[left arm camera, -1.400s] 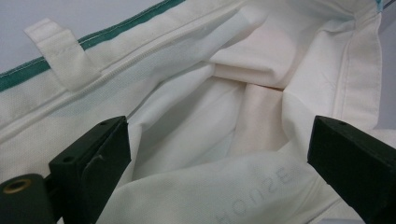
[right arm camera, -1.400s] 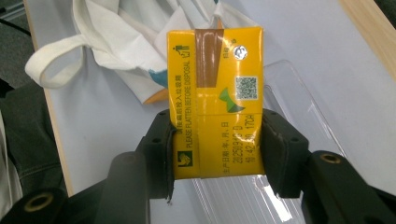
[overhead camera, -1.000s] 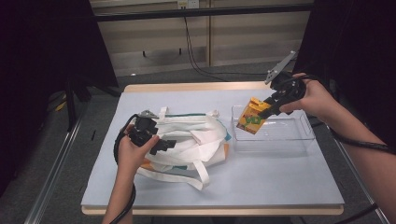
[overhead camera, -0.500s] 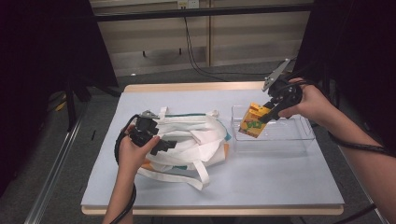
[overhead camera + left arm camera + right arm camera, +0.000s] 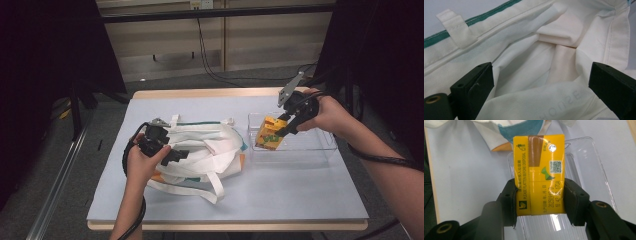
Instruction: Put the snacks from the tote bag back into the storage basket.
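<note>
A person's two forearms come in from the bottom of the high view, each hand holding a two-jaw tool over a pale blue table [image 5: 280, 200]. At centre left of that view lies a crumpled white cloth bag [image 5: 210, 150] with a green-edged rim and loose straps, and the left gripper [image 5: 172, 155] rests on its near side. The left gripper view adds what the high view cannot: the two black jaws stand wide apart with folds of the bag's white lining between them, not pinched, and a green stripe runs across the upper left of the frame beside a small cloth loop. At right of centre in the high view stands a clear plastic tray [image 5: 320, 147], and the right gripper [image 5: 281, 131] holds a yellow juice carton [image 5: 270, 132] over the tray's left end. The right gripper view shows the hold closely: both black jaws press the carton's two sides at mid frame, its end face printed with a code square and date stamp, and the see-through tray lies beneath it, with a corner of the bag at the top of the frame. Whether the carton touches the tray floor cannot be told.
</note>
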